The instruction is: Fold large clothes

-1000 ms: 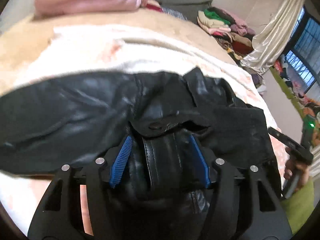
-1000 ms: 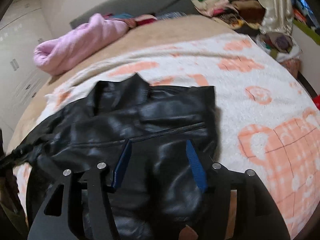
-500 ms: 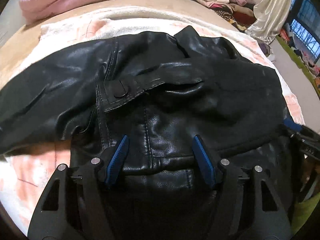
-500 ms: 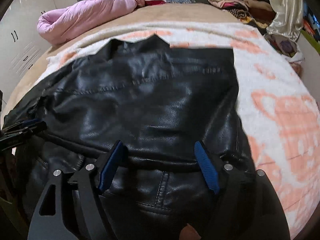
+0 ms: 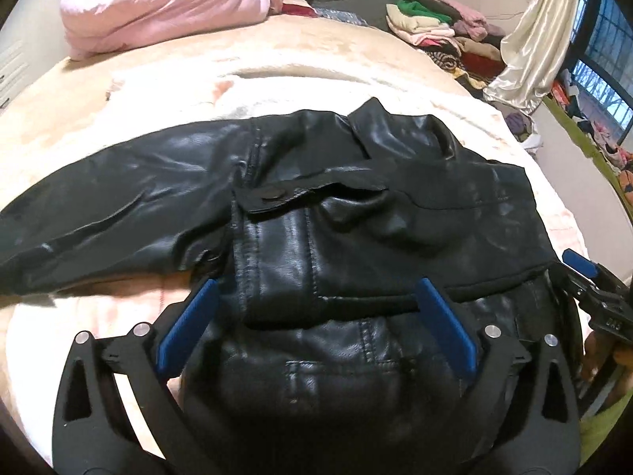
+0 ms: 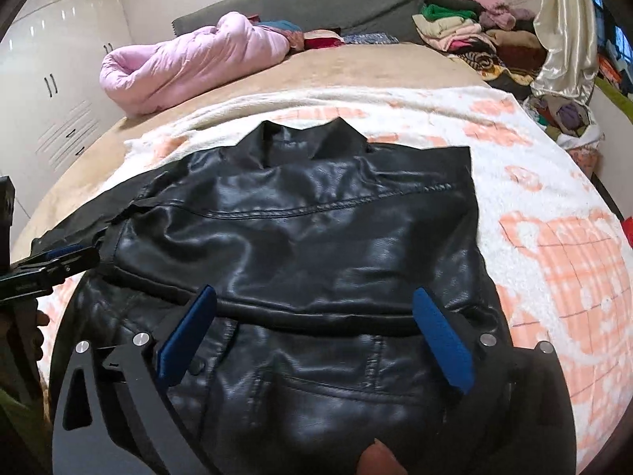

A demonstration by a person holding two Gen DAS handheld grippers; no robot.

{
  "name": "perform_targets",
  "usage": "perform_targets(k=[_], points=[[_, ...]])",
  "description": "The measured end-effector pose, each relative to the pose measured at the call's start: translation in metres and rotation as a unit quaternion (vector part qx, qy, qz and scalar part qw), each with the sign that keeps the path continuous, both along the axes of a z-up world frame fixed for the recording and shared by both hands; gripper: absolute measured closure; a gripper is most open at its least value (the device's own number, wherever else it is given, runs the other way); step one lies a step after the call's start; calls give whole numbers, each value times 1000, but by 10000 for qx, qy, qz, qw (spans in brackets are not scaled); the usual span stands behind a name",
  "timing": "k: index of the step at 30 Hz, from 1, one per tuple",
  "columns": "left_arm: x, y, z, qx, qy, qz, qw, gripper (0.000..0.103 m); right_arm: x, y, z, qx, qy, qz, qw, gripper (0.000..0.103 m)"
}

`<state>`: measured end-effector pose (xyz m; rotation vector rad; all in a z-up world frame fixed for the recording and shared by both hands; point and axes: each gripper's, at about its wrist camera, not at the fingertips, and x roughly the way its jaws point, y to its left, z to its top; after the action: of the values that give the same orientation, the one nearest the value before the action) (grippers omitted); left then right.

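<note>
Black leather jacket lies on the white-and-peach blanket covering the bed, collar twd the far edge, bottom hem folded up over the body. One sleeve runs out flat twd the bed's left edge in the left wrist view.

Left claw: jaws wide, just been opening. Blue pads stand either side of the folded hem; jacket lies between them, not gripped.

Right claw: jaws wide, just been opening. Same condition: pads apart, jacket between them, no pinch visible.

Each claw shows at the side edge of the other's view, near the jacket's outer edges.

Other items:
- Pink quilt, rolled, at the far left part of the bed.
- Pile of clothes at the far right corner.
- Cream curtain beside the window, right side.
- White wardrobe along the left wall.
</note>
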<state>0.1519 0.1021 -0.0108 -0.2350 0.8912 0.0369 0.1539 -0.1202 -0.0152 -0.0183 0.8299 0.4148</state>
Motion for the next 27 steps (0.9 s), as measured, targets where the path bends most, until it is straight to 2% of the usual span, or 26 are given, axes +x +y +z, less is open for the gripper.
perform_targets(k=[6,11,16,27], points=[[-14,14,4,10,-16,170,9999,9,-10,21,15,15,-174,146,9997,4],[-22,31,6,170,-19,464,9988,9,-16,46,28,-9,-308,356,9989,4],[-31,49,9,120,-74,651,9978,9,-19,73,38,19,-395,536,9978,4],[-53,94,14,191,-202,1241,9919,9,-27,137,51,13,-568,981,9936,4]])
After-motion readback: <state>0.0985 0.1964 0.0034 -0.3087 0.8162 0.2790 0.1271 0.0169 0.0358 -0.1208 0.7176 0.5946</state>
